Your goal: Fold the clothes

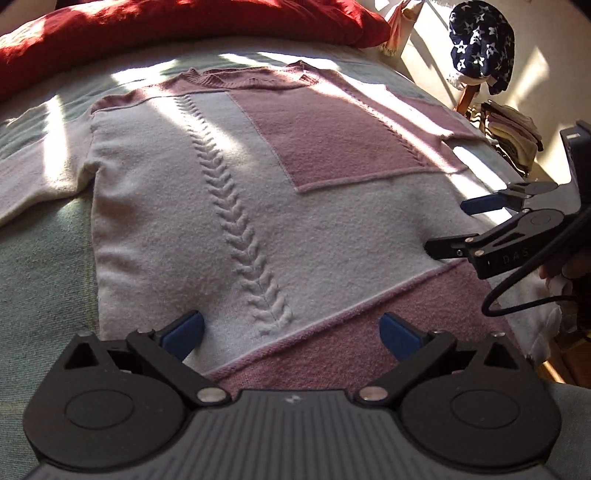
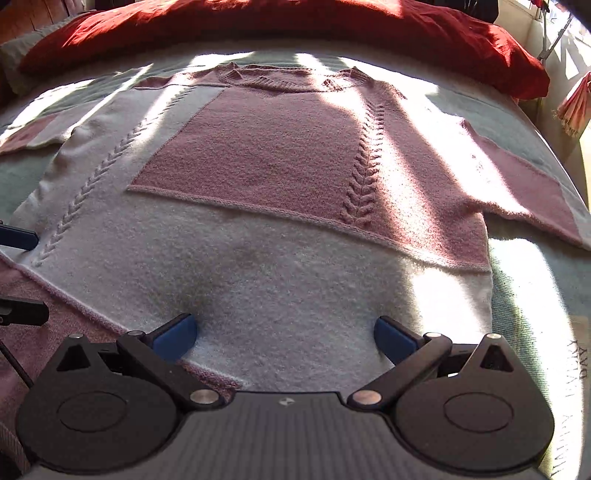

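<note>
A pink and white knitted sweater (image 1: pixel 221 177) (image 2: pixel 280 258) lies flat and face up on the bed, collar at the far end, both sleeves spread out to the sides. My left gripper (image 1: pixel 291 332) is open over the lower hem, near the braid pattern, with nothing between its blue fingers. My right gripper (image 2: pixel 284 336) is open too, low over the white lower part of the sweater. In the left wrist view the right gripper (image 1: pixel 448 227) shows at the right edge, jaws apart above the sweater's side. The left gripper's fingertips (image 2: pixel 18 236) peek in at the left of the right wrist view.
The sweater rests on a pale green bed cover (image 1: pixel 44 266) (image 2: pixel 535 280). A red blanket (image 1: pixel 184 22) (image 2: pixel 295 26) is bunched at the head of the bed. A dark star-patterned cloth (image 1: pixel 480 40) and stacked clothes (image 1: pixel 509 129) stand beside the bed at the right.
</note>
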Action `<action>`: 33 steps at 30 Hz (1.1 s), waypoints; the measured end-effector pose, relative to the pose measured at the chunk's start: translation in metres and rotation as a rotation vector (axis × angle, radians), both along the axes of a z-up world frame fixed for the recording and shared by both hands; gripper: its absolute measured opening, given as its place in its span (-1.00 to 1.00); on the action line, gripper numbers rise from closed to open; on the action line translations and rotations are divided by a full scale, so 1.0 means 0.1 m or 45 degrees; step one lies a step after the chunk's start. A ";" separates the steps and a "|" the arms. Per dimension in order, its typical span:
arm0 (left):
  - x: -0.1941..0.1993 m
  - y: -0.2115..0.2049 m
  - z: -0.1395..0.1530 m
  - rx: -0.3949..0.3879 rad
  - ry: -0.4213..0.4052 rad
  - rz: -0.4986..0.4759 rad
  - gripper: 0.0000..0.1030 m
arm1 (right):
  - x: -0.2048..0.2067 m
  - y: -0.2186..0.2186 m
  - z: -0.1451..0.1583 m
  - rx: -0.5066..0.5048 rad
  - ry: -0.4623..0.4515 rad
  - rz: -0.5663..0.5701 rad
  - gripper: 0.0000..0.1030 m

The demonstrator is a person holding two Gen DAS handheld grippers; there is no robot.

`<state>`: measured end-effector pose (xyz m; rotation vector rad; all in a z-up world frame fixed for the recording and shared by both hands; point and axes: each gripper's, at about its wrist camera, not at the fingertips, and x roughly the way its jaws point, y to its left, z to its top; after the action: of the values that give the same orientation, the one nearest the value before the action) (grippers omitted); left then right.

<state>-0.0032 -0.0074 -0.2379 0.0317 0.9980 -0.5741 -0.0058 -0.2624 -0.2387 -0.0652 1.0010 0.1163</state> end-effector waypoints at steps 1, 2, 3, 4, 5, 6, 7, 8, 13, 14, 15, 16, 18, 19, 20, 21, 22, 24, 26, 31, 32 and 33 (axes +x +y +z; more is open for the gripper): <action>0.01 0.03 0.00 -0.022 -0.003 -0.003 0.96 | -0.01 0.01 -0.01 0.000 -0.013 -0.011 1.00; 0.01 0.03 -0.01 -0.030 -0.011 -0.008 0.96 | -0.03 0.01 -0.02 -0.002 -0.029 -0.017 1.00; 0.01 0.04 -0.02 -0.037 -0.020 -0.013 0.96 | -0.04 0.01 -0.03 -0.003 -0.046 -0.022 1.00; 0.01 0.04 -0.02 -0.041 -0.029 -0.019 0.96 | -0.05 0.02 -0.04 -0.002 -0.057 -0.024 1.00; 0.00 0.03 -0.03 -0.034 -0.039 -0.027 0.96 | -0.06 0.01 -0.04 -0.001 -0.069 -0.022 1.00; -0.01 0.02 -0.03 -0.024 -0.050 -0.034 0.96 | -0.08 0.01 -0.05 0.002 -0.079 -0.016 1.00; -0.01 0.00 -0.03 -0.014 -0.059 -0.037 0.96 | -0.08 0.00 -0.06 0.005 -0.085 -0.012 1.00; -0.02 -0.01 -0.03 -0.004 -0.068 -0.040 0.96 | -0.08 0.00 -0.06 0.008 -0.089 -0.012 1.00; -0.04 -0.08 -0.06 0.039 -0.119 -0.063 0.98 | -0.12 -0.01 -0.07 0.020 -0.126 -0.020 1.00; -0.05 -0.09 -0.07 0.044 -0.138 -0.070 0.98 | -0.14 -0.01 -0.07 0.019 -0.139 -0.023 1.00; -0.06 -0.10 -0.08 0.045 -0.162 -0.074 0.98 | -0.16 -0.01 -0.08 0.019 -0.154 -0.025 1.00; -0.07 -0.10 -0.09 0.042 -0.180 -0.074 0.98 | -0.17 -0.01 -0.09 0.022 -0.169 -0.028 1.00; -0.10 -0.09 -0.10 0.039 -0.213 -0.077 0.98 | -0.21 -0.01 -0.10 0.027 -0.203 -0.038 1.00; -0.11 -0.09 -0.10 0.033 -0.229 -0.077 0.98 | -0.22 -0.01 -0.11 0.030 -0.220 -0.042 1.00; -0.12 -0.08 -0.10 0.025 -0.243 -0.070 0.98 | -0.23 -0.01 -0.11 0.031 -0.233 -0.045 1.00; -0.14 -0.07 -0.09 0.017 -0.260 -0.053 0.98 | -0.25 -0.01 -0.11 0.033 -0.246 -0.046 1.00; -0.17 -0.06 -0.07 0.017 -0.274 -0.031 0.98 | -0.26 -0.01 -0.11 0.035 -0.261 -0.048 1.00; -0.22 -0.06 -0.02 0.018 -0.306 0.009 0.98 | -0.35 -0.03 -0.06 0.064 -0.286 -0.058 1.00; -0.39 -0.04 0.11 0.009 -0.381 0.040 0.98 | -0.48 -0.03 0.03 0.112 -0.327 -0.062 1.00; -0.95 0.05 0.41 -0.132 -0.405 0.160 0.98 | -1.17 0.05 0.37 0.221 -0.469 -0.118 1.00; -1.01 0.06 0.41 -0.160 -0.376 0.167 0.98 | -1.30 0.05 0.42 0.269 -0.467 -0.121 1.00; -1.07 0.06 0.41 -0.178 -0.357 0.169 0.98 | -1.40 0.04 0.45 0.322 -0.472 -0.094 1.00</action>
<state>-0.1098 -0.0015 -0.1971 -0.0763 0.6808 -0.5009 -0.1459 -0.2582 -0.1937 0.1764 0.6115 0.1561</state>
